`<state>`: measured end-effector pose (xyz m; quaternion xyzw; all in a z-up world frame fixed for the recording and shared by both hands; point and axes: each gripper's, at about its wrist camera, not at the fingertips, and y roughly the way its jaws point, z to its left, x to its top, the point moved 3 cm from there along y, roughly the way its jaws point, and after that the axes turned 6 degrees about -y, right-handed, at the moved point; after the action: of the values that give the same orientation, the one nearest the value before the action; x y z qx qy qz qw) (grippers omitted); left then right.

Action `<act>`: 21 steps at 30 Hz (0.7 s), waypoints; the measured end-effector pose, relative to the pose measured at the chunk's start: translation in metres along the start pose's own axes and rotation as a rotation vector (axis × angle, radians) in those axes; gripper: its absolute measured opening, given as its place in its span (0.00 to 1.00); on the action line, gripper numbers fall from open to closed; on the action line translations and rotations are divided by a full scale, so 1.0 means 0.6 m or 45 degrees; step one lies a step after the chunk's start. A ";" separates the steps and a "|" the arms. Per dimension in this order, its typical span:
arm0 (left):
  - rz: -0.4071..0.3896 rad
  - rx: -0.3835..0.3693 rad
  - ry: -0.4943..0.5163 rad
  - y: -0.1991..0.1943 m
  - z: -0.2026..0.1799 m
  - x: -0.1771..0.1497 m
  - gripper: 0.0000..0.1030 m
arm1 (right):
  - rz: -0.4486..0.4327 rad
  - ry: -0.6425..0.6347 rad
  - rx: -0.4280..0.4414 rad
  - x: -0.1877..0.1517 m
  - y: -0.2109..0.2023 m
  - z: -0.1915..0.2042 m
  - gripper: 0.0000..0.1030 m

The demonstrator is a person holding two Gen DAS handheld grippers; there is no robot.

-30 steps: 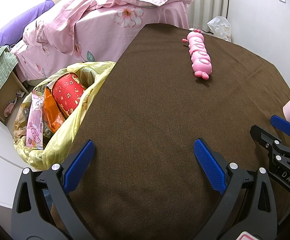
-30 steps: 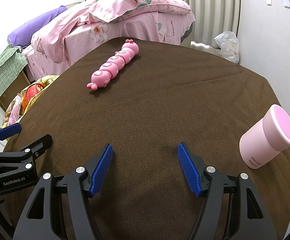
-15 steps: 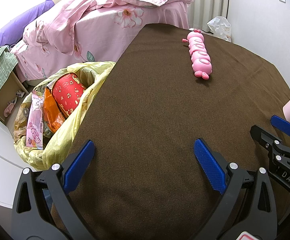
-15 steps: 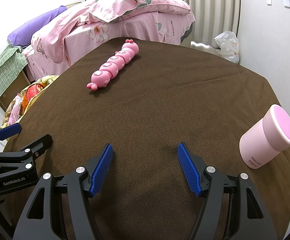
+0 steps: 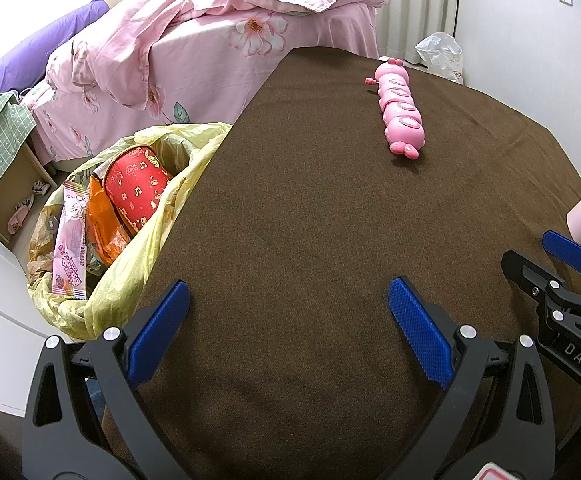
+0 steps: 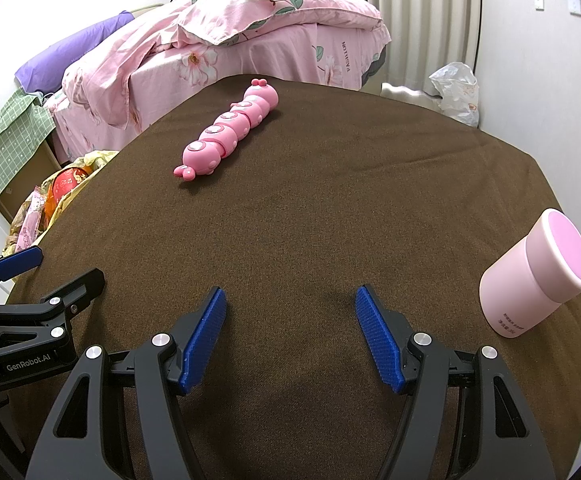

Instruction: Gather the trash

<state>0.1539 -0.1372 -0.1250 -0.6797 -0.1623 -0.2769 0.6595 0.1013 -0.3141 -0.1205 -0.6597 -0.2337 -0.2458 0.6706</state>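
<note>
A bed (image 5: 226,36) heaped with pink floral bedding fills the far side of both views, and the right wrist view alone shows print on its sheet, too warped to read surely. Nearer, a brown, felt-like tablecloth (image 5: 310,220) covers the table under both tools. Only the left wrist view looks down into the yellow plastic trash bag (image 5: 142,248) hanging just beside the table's left edge: inside lie a red cup with gold music notes (image 5: 138,188), a crumpled orange wrapper (image 5: 106,224) and a long pink snack packet (image 5: 70,252) with cartoon print; the right wrist view catches merely a sliver of this bag (image 6: 90,160). A pink segmented caterpillar toy (image 6: 226,136) of glossy plastic lies on the cloth, far from both tools. The right wrist view shows the whole pink cylindrical cup (image 6: 534,272) with small unreadable writing near its base; the left view clips it at the frame edge. The left gripper (image 5: 288,332) stands spread wide over bare cloth, blue ribbed pads (image 5: 158,332) apart, holding nothing; its body reads "GenRobot.AI". The right gripper (image 6: 290,336) is likewise parted and empty, marked "DAS".
</note>
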 end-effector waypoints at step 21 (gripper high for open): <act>0.001 0.007 -0.016 0.002 0.002 0.004 0.92 | 0.000 0.000 0.000 0.000 0.000 -0.001 0.62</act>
<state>0.1567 -0.1363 -0.1249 -0.6798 -0.1670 -0.2719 0.6603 0.1011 -0.3148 -0.1205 -0.6599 -0.2338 -0.2456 0.6705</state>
